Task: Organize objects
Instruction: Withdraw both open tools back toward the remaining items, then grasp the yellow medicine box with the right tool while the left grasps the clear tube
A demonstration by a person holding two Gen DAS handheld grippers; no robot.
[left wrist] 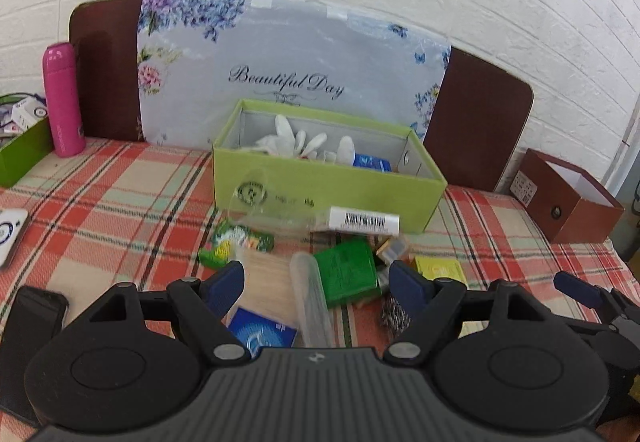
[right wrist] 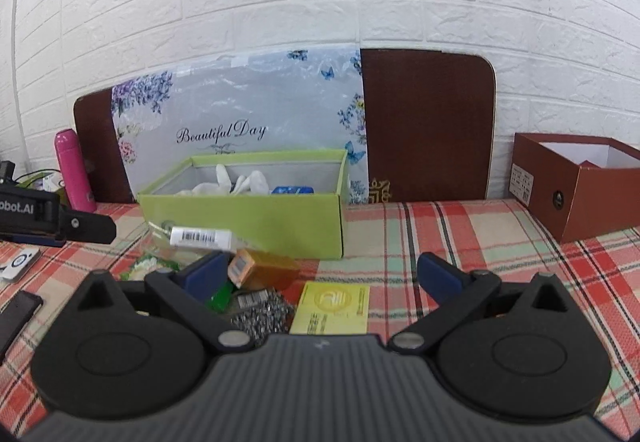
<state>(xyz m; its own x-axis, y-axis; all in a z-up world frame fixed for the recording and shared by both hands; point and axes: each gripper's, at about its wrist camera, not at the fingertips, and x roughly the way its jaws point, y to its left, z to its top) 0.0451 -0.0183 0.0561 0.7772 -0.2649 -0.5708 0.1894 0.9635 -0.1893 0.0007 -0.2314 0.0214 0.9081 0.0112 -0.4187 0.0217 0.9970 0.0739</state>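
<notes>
A green open box (left wrist: 320,185) (right wrist: 256,217) holds white gloves (left wrist: 296,141) and a blue packet (left wrist: 372,163). In front of it lies a pile of small items: a clear packet with a barcode label (left wrist: 362,219), a green box (left wrist: 348,272), a clear tube (left wrist: 310,298), a blue packet (left wrist: 262,332), a yellow card (right wrist: 332,308), an orange box (right wrist: 264,268) and a steel scourer (right wrist: 264,316). My left gripper (left wrist: 318,282) is open just above the pile. My right gripper (right wrist: 324,274) is open over the yellow card and holds nothing.
A pink bottle (left wrist: 62,99) and another green box (left wrist: 22,151) stand at the left. A brown box (right wrist: 580,181) stands open at the right. A black phone (left wrist: 34,316) and a white device (left wrist: 10,234) lie at the near left. A floral board (left wrist: 288,69) leans on the brick wall.
</notes>
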